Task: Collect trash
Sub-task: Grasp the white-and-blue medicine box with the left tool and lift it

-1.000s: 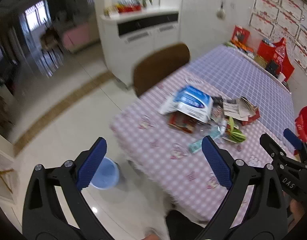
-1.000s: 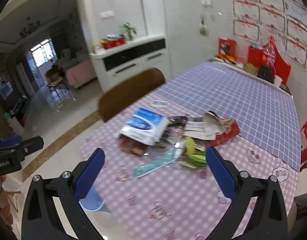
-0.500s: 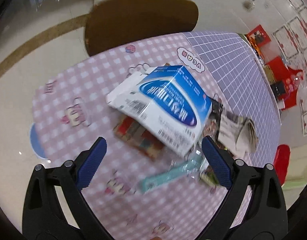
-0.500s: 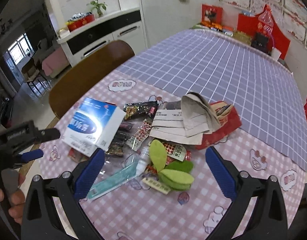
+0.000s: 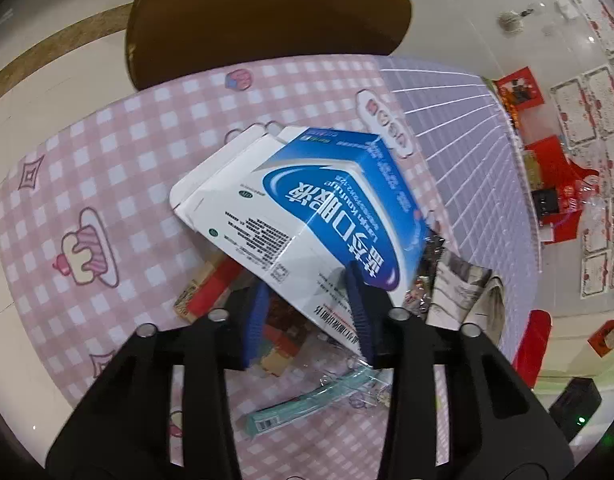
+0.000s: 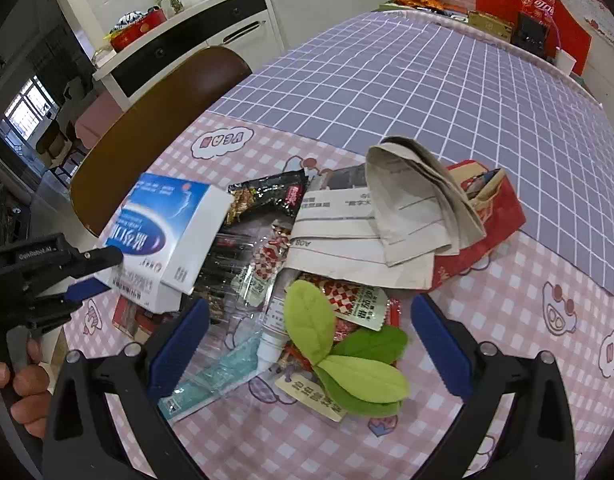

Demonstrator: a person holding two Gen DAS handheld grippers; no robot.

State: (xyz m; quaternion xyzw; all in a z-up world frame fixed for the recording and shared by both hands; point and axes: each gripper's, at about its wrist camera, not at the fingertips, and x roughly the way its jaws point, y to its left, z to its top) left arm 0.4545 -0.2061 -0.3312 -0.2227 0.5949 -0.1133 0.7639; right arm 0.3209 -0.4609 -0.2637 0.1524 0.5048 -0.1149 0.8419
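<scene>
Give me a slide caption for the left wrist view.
Left gripper closing on the corner of a blue-and-white medicine box atop trash on a pink checked tablecloth.

Left gripper (image 5: pixel 311 312), pitched steeply downward, jaws closing, the near corner of the blue-and-white carton (image 5: pixel 307 208) between its blue-padded fingers (image 5: pixel 357 312). Right gripper (image 6: pixel 307 340), likewise pitched downward, jaws spread wide and empty. Bare hand (image 6: pixel 15 380) grips the left gripper's handle.

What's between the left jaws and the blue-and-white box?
Nothing visible. The left gripper is closing with the near edge of the box already between its jaws; the box lies on top of the trash pile.
</scene>
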